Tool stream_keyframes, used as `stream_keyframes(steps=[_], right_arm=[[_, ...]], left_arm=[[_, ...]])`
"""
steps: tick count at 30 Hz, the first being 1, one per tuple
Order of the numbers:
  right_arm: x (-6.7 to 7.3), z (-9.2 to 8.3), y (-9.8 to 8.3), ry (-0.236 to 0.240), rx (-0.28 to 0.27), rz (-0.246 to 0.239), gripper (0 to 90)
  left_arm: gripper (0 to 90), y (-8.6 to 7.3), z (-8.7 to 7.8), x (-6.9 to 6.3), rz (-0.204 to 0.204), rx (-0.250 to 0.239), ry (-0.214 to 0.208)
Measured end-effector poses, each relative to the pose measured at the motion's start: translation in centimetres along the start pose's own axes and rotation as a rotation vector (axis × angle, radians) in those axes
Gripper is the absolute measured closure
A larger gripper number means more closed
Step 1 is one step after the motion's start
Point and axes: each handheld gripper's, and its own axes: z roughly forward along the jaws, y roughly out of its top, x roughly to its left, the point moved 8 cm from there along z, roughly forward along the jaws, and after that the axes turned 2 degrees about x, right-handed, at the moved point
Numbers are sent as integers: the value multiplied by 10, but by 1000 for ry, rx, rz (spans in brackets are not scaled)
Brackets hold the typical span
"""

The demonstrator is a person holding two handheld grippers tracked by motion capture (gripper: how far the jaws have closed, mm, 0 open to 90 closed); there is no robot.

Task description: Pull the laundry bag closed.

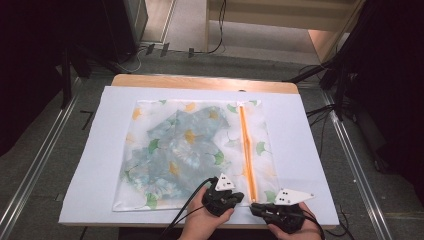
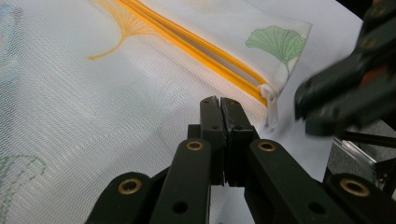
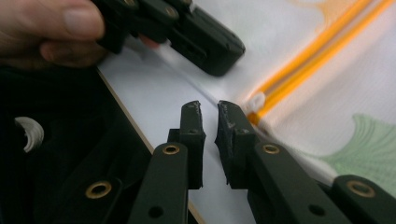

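The mesh laundry bag (image 1: 192, 155) with its orange zipper (image 1: 247, 150) lies flat on the white sheet (image 1: 300, 150) covering the table (image 1: 200, 81). The left tool (image 1: 239, 196) is closed, pinching the mesh beside the white zipper pull (image 2: 271, 105); the right tool (image 1: 254, 206) stands slightly apart, empty, just before that pull at the bag's near edge. Bare sheet lies right of the bag.

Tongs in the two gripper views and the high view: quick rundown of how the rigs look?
Both tongs, left and right, are black with two flat-sided jaws on linkage arms pinned by brass-ringed rivets. Each carries a grey three-cornered plate with dark dots, and black cables trail back. The hands are bare; no sleeves visible.
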Motion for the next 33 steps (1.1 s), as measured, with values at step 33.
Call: stream_keyframes(steps=[33], right_arm=[[-12, 24, 5, -148, 28, 23, 640]], left_arm=[[889, 0, 0, 0, -4, -2, -8]])
